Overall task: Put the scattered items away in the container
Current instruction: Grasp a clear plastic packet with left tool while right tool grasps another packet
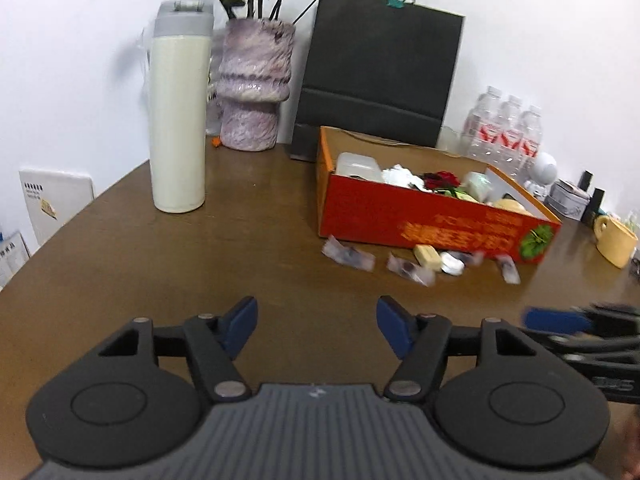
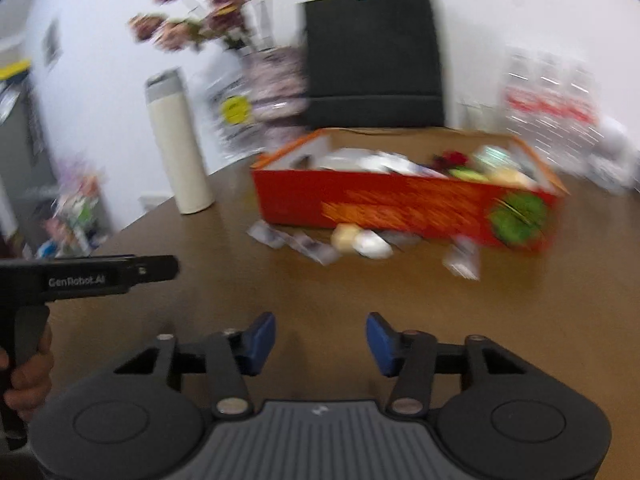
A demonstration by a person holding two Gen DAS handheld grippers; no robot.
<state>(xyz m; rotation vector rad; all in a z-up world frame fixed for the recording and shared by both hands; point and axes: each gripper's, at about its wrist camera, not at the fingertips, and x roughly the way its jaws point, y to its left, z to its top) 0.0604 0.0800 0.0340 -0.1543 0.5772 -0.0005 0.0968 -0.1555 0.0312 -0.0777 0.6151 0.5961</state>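
- My right wrist view is blurred all over, so small things there are only smears; my left wrist view is sharp except for the scattered items.
- My left gripper [image 1: 316, 326] has its two blue pads apart with only bare table between them; it holds nothing.
- My right gripper [image 2: 320, 342] also stands partly open, with a narrower gap, and it is empty too.
- In the left view the right gripper is cut off by the right edge; in the right view I see the left gripper's black body and part of the hand [image 2: 28, 376] on its handle, but not its fingertips.
- The red cardboard box with orange rim [image 1: 420, 216] stands open on the brown wooden table [image 1: 200, 272], ahead of both grippers and well apart from them.
- The box is already partly filled: a clear plastic tub, white crumpled things and a dark red flower show, but the rest I cannot make out.
- The scattered small wrapped items [image 1: 424, 260] lie on the table just in front of the box's long red side. I count about six: one pale yellow block, one white round piece and about four clear wrappers with dark contents; blur makes the count uncertain.
- Behind stand one tall cream flask with grey lid [image 1: 180, 120], one mottled purple vase with dried flowers [image 1: 252, 84], one black paper bag [image 1: 380, 72], three clear water bottles [image 1: 504, 132] and one yellow mug [image 1: 614, 240].
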